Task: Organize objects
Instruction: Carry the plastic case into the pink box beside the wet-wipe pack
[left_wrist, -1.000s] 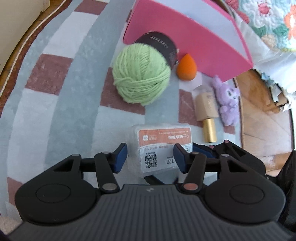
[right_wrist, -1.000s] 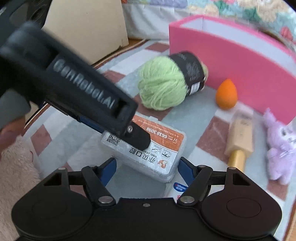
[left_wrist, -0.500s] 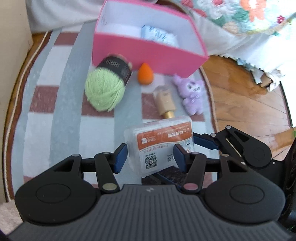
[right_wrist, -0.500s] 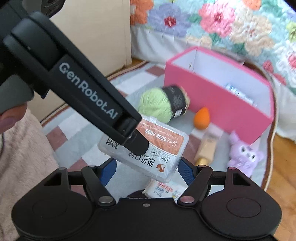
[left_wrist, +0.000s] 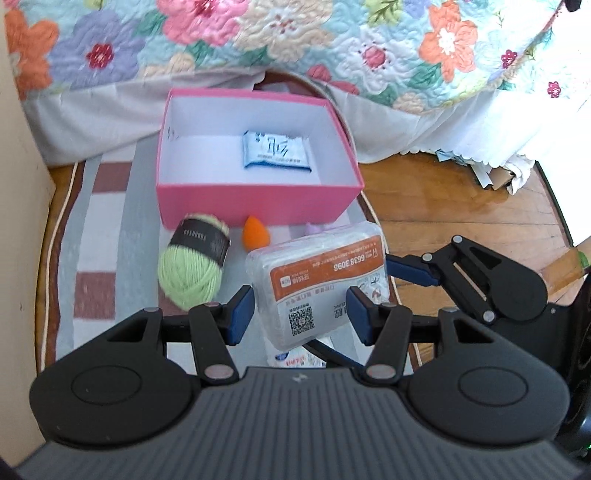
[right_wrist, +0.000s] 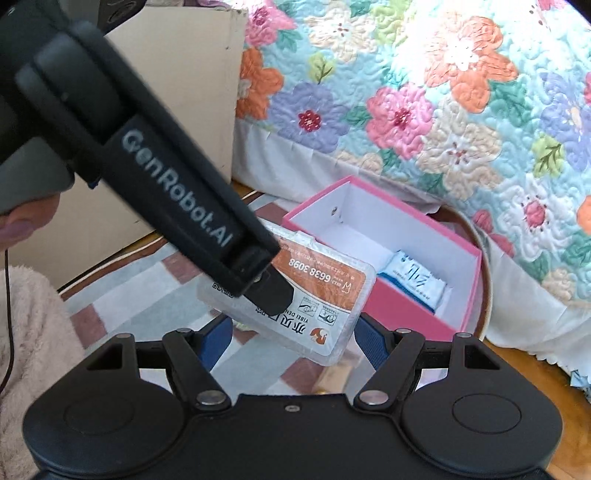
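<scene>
We hold the clear plastic orange-labelled case (left_wrist: 317, 284) between both grippers, left (left_wrist: 299, 314) and right (right_wrist: 293, 341), each clamping it; next, lower it into the pink cardboard box (left_wrist: 258, 206)

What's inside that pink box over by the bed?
The pink box holds one blue-and-white packet lying flat on its white floor. The rest of the floor in view is bare. The near wall hides a strip of floor just behind it, so anything there cannot be seen.

Striped rug (left_wrist: 99, 236) — pink box (left_wrist: 258, 201), yarn ball (left_wrist: 192, 271), orange sponge (left_wrist: 255, 238).
</scene>
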